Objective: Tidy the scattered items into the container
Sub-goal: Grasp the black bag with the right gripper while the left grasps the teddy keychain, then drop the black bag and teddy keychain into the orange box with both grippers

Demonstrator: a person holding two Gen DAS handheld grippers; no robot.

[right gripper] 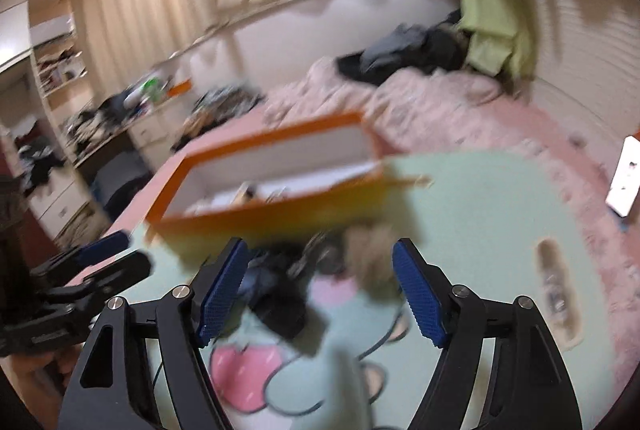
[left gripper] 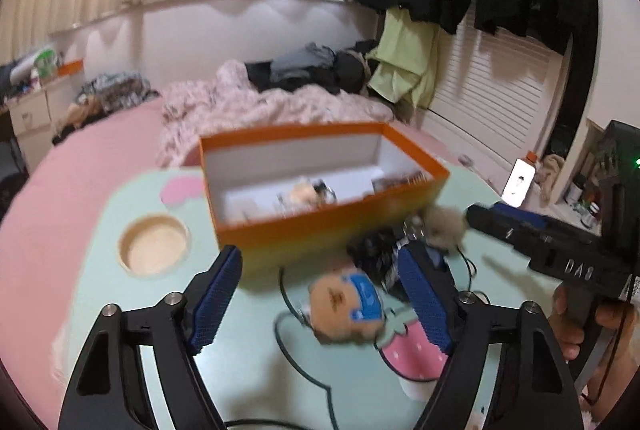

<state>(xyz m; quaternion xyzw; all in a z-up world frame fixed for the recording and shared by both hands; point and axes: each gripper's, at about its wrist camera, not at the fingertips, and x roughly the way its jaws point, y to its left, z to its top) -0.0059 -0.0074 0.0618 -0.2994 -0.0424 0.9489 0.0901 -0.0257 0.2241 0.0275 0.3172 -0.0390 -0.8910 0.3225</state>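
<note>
Left wrist view, from left to right: a round recess (left gripper: 154,250) in the mint-green desk (left gripper: 100,294), then the orange container (left gripper: 320,185), open-topped with a few items already inside. Near its front wall lies a small plush toy (left gripper: 348,306), framed between the left tongs (left gripper: 320,294), which stand wide apart and grip nothing. A dark bundle (left gripper: 372,250) and a furry pompom (left gripper: 444,226) lie further right. Right wrist view: right tongs (right gripper: 320,294) likewise spread and empty, bundle and pompom between their blades. Judged step: approach for pickup. Next move calls for lowering onto an item, closing, then lifting over the container's rim.
</note>
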